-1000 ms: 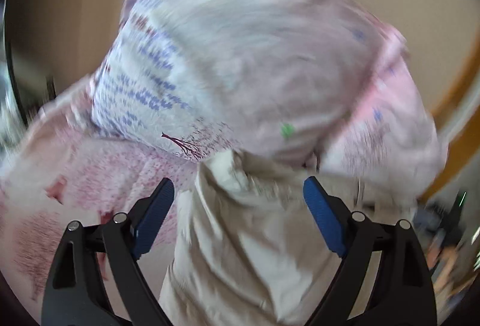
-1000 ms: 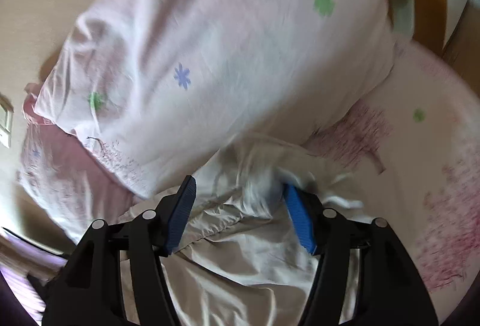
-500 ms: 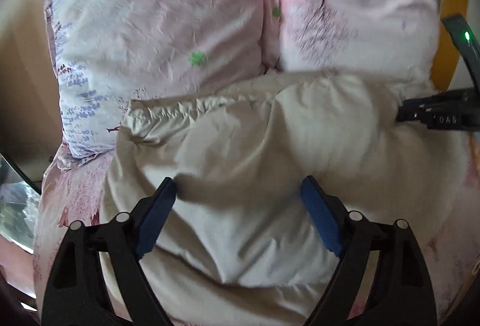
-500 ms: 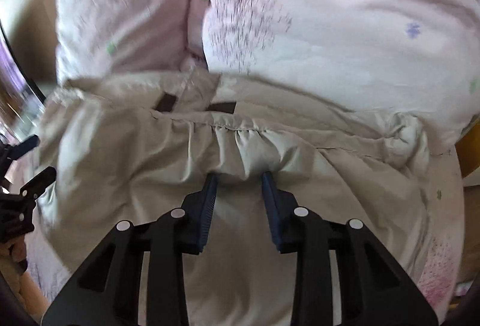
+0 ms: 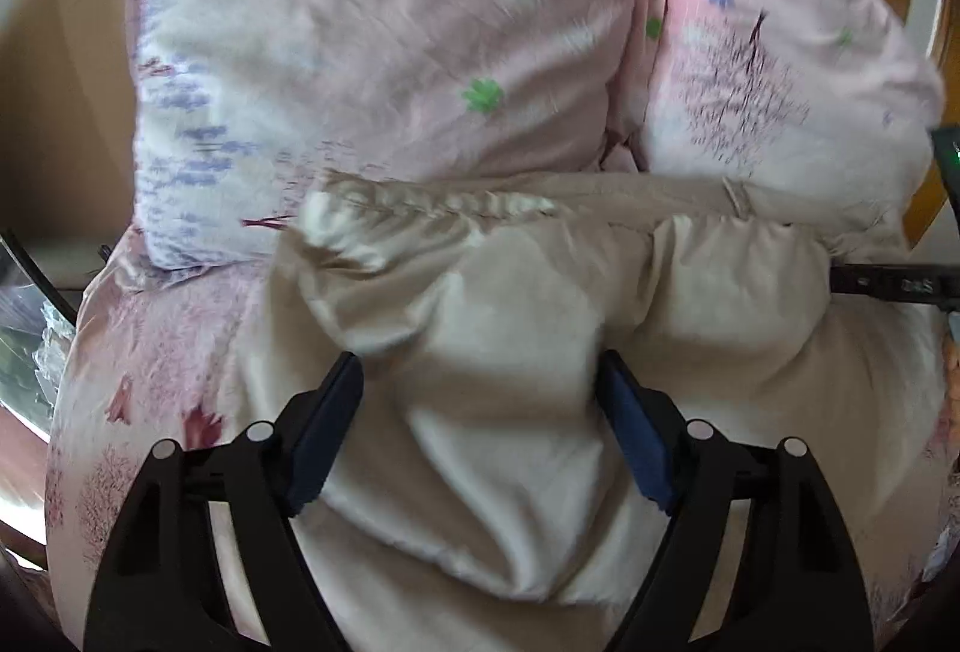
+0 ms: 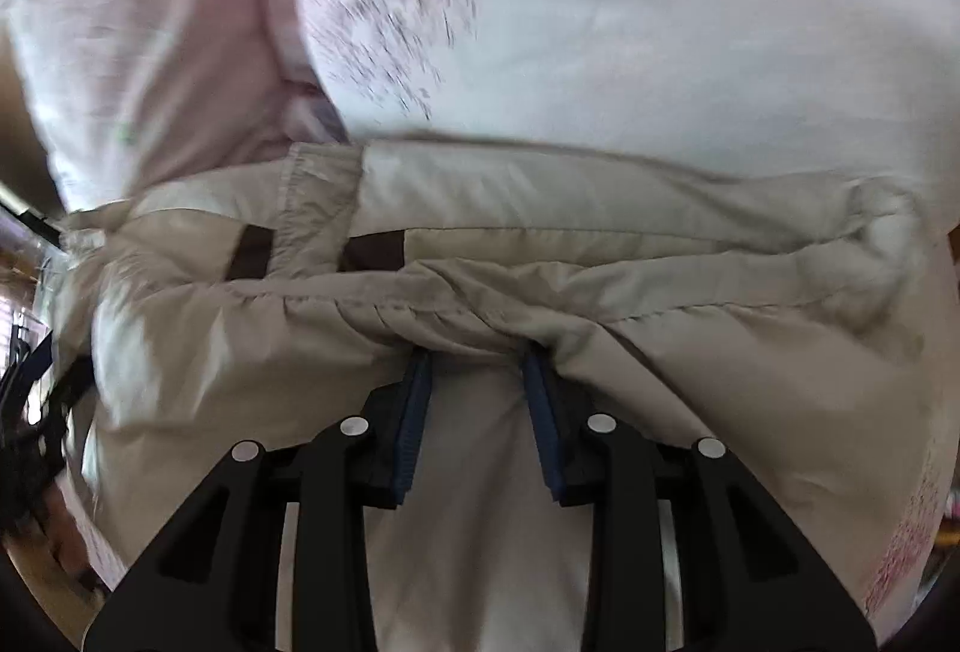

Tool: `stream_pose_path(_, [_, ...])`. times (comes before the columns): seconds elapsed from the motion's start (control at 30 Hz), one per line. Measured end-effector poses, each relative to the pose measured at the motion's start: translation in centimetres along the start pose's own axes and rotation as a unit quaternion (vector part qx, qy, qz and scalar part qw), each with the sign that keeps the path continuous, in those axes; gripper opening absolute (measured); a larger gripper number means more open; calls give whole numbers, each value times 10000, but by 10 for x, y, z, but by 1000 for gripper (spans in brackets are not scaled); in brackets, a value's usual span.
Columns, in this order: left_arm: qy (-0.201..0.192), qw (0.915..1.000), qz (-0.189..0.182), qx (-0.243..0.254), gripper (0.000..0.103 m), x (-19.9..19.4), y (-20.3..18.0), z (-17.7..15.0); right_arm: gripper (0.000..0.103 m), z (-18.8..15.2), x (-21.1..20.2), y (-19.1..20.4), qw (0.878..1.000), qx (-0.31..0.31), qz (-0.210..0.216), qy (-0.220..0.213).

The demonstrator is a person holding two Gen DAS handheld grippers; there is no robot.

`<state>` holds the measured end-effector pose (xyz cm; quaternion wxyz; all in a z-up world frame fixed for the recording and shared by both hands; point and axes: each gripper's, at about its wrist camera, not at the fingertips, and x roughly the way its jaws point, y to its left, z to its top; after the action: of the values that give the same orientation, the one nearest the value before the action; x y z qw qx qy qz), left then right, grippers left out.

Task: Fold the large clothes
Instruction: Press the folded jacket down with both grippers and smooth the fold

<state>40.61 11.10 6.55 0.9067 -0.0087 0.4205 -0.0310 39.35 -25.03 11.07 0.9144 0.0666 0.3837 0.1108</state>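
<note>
Pointing steeply down at the bed, left gripper (image 5: pixel 480 400) with jaws wide apart and closing, a swell of the beige jacket (image 5: pixel 516 304) lying between the blue pads (image 5: pixel 327 430) but not visibly pinched. Angled down likewise, right gripper (image 6: pixel 477 370) narrowed onto a gathered ridge of the same jacket (image 6: pixel 540 232), pads (image 6: pixel 414 412) pressing the bunched cloth from both sides (a firm pinch, by the puckering around the tips). Seen also at the right edge of the left wrist view as a black bar against the garment's far end.

Counted: one jacket, spread crosswise on the pink patterned bedsheet (image 5: pixel 150 382), its upper edge lying against the pillows; two dark brown patches (image 6: pixel 252 250) showing near its seam in the right wrist view. Two pillows in floral covers, left pillow (image 5: pixel 372 52) and right pillow (image 5: pixel 780 82), touching each other side by side behind the jacket. Two grippers, one per hand. Both views blurred.
</note>
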Motion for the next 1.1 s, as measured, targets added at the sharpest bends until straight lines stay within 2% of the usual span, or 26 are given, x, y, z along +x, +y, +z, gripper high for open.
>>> stream_pose_path(0.07, [-140,9998,-75,-107,80,-14,14,-6,34,-14,-28,-14,9991,84,109,-392])
stream_pose_path(0.13, [-211,9997,-21,-133,80,-21,22,-9,34,-25,-47,-31,9974,169,-1,-703])
stream_pose_path(0.2, [-271,9992,289,-88,81,-23,29,-10,35,-37,-60,-52,9940,283,-353,-997])
stream_pose_path(0.23, [-236,9990,374,-79,81,-19,31,-9,35,-35,-56,-61,9931,355,-475,-1011])
stream_pose_path(0.33, [55,9984,534,-199,80,1,43,-7,35,-36,-39,-94,9931,708,-602,-717])
stream_pose_path(0.43, [341,9966,698,-292,79,23,52,-7,33,-46,-9,-116,9925,1033,-617,-222])
stream_pose_path(0.6, [619,9925,738,-746,80,46,71,-6,33,-37,19,-117,9901,1171,-771,-25])
stream_pose_path(0.7, [659,9916,670,-888,80,50,77,-8,33,-35,22,-116,9907,1100,-805,-21])
stream_pose_path(0.77, [550,9926,577,-920,76,40,79,-12,34,-40,12,-118,9914,1110,-659,-207])
stream_pose_path(0.9, [117,9950,115,-985,75,4,86,-25,34,-68,-35,-132,9903,1202,-101,-685])
stream_pose_path(1.0, [-187,9953,-116,-947,78,-19,88,-36,34,-83,-54,-134,9874,1226,62,-995])
stream_pose_path(1.1, [-130,9970,-63,-756,79,-17,82,-46,34,-93,-52,-134,9892,1116,32,-954])
